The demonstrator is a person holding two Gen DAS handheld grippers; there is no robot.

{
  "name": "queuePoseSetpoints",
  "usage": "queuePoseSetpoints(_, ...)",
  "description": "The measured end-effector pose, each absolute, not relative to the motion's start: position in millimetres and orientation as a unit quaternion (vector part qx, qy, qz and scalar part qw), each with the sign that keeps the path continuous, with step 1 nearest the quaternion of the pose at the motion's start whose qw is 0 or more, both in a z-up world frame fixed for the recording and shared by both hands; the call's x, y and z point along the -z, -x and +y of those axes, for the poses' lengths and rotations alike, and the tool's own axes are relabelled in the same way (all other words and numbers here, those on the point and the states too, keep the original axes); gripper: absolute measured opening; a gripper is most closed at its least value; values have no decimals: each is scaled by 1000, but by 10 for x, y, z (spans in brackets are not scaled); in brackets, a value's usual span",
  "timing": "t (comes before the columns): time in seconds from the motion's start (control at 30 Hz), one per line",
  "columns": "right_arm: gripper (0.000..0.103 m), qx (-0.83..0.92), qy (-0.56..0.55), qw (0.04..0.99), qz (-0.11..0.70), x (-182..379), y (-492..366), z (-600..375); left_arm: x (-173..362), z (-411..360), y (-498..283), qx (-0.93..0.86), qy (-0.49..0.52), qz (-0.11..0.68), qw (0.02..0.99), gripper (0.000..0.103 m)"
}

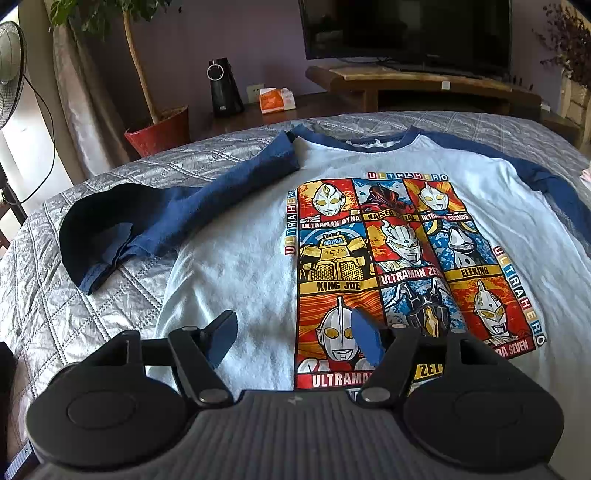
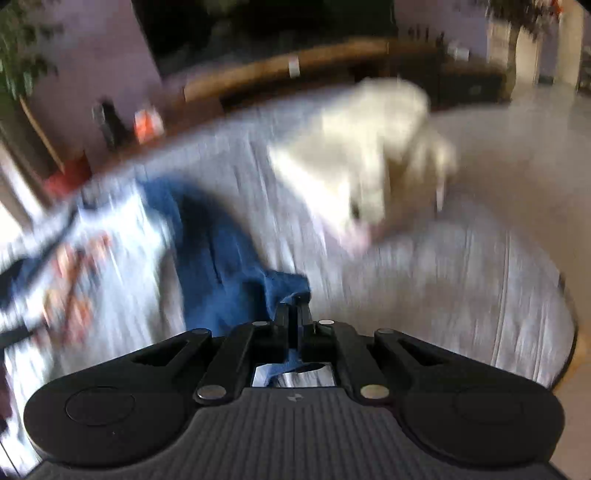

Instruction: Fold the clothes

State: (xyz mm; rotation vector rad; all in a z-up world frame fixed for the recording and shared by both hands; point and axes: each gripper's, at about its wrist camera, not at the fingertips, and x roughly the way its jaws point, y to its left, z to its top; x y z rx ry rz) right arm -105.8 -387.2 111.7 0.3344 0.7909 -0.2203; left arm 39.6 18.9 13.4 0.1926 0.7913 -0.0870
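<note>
Quilted bed [image 1: 55,295] bears shirt [image 1: 240,258], collar toward television [image 1: 406,29]; left gripper [image 1: 295,339] open, empty; right gripper [image 2: 294,310] pinches sleeve [image 2: 221,258].

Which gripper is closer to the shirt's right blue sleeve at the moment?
Right. The right gripper is shut on the cuff end of that blue sleeve. The left gripper hangs open over the shirt's printed front, away from that sleeve.

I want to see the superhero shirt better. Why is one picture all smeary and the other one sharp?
Right wrist view: streaky motion blur; the shirt and a pale bundle smear, while the right gripper, shut on the blue sleeve, stays sharp. Left wrist view: crisp and daylit, print readable, left gripper open, bed edges bent by the fisheye.
</note>
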Motion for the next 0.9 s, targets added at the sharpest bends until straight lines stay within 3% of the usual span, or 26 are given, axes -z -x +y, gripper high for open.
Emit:
queuePoseSetpoints(0.27,4,64,-133,967,207,-2543,194,-3819,-131,183,-399,42,-96,384,917,64)
queuePoseSetpoints(0.4,5,-28,-57,988,141,-2927,-98,-3255,-133,197,-409,44,-90,387,917,65)
queuePoseSetpoints(0.5,5,-97,-32,973,206,-2619,-216,-2763,-142,242,-435,46,-70,396,914,64)
queuePoseSetpoints(0.7,5,-156,-75,919,353,-1368,-211,-2058,-189,329,-449,38,-46,395,917,63)
queuePoseSetpoints(0.9,6,-196,-73,890,405,-775,101,-1379,-218,348,-457,40,-39,391,919,63)
